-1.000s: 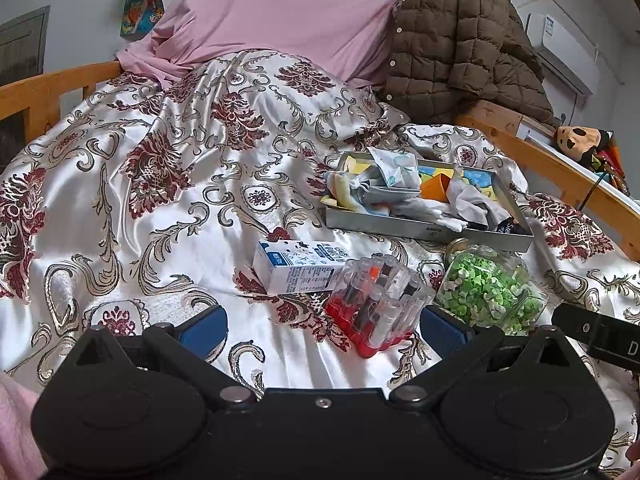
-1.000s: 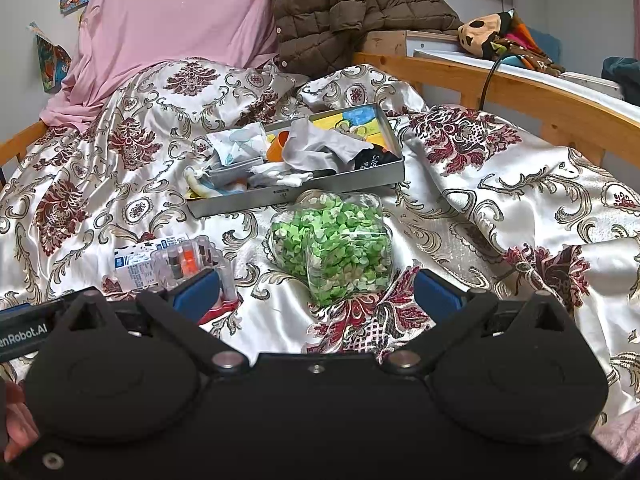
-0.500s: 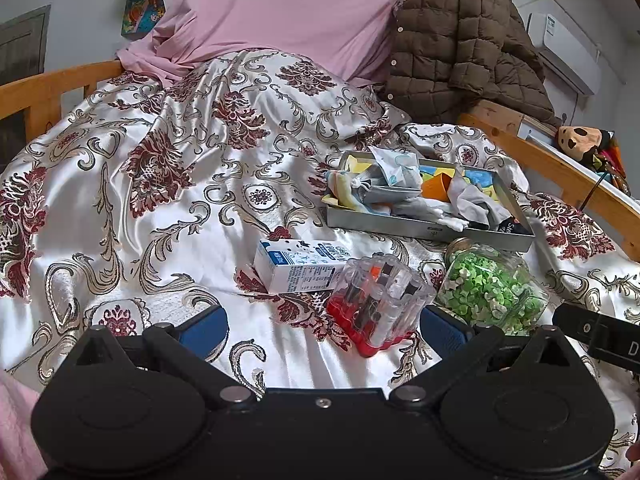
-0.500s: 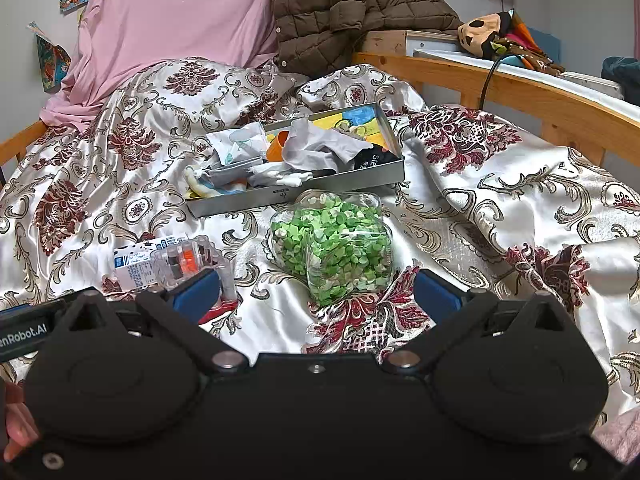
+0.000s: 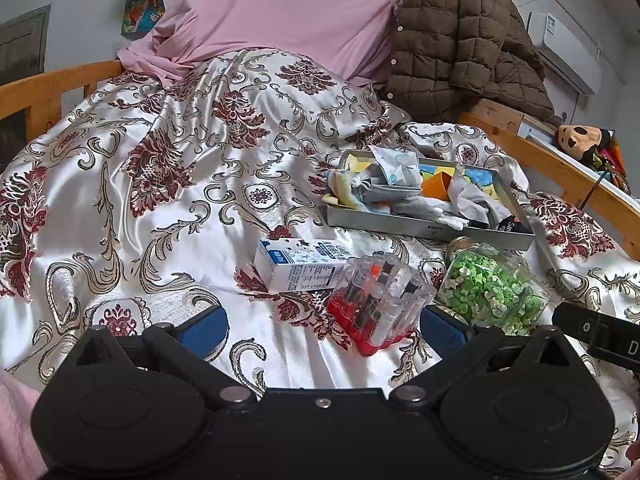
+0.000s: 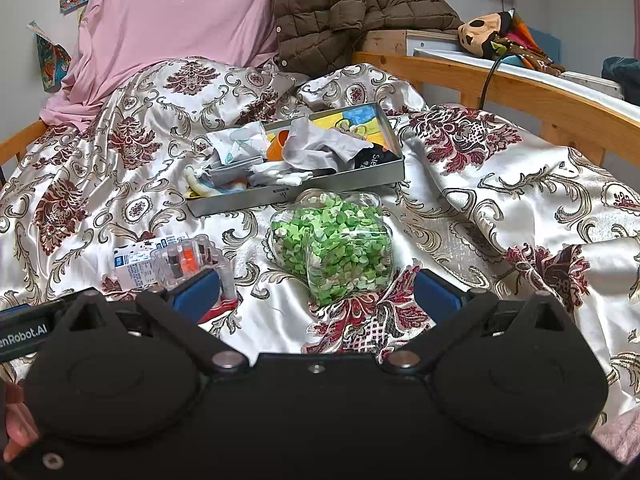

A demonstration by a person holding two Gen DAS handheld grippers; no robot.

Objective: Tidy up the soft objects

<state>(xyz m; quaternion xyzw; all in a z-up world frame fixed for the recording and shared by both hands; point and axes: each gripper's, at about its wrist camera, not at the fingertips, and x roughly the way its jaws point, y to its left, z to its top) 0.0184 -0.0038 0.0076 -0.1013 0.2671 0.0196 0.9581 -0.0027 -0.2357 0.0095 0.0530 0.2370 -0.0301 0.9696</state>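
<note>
Both grippers hover low over a bed covered with a white satin bedspread (image 5: 168, 240) printed with dark red and gold florals. Left gripper (image 5: 324, 326) has its blue-padded fingers (image 5: 206, 326) spread wide, nothing between them, aimed toward a clear plastic case with a red base (image 5: 380, 304) holding small tubes or markers. Right gripper (image 6: 316, 290) is also spread wide and empty, its fingers flanking a clear jar of green pieces (image 6: 336, 248) lying on the bedspread ahead of it. A small white-and-blue carton (image 5: 298, 264) lies on its side just left of the plastic case, touching or nearly touching it. The soft objects sit in a grey metal tray (image 6: 300, 192) beyond the jar: crumpled white and grey cloths (image 6: 316, 148), a pale patterned fabric piece (image 6: 240, 144), something orange (image 6: 278, 150), a black item with white lettering (image 6: 376, 158) at the tray's right end. Tray bottom shows a yellow and blue picture. Behind, a pink sheet (image 5: 288, 12) drapes over the headboard area, a brown quilted jacket (image 5: 460, 48) piled beside it. Wooden bed rail (image 6: 520, 92) runs along the right, a plush toy (image 6: 492, 32) on the ledge behind it. A bit of the person's hand (image 6: 16, 428) shows at the lower left edge of the right wrist view.
</note>
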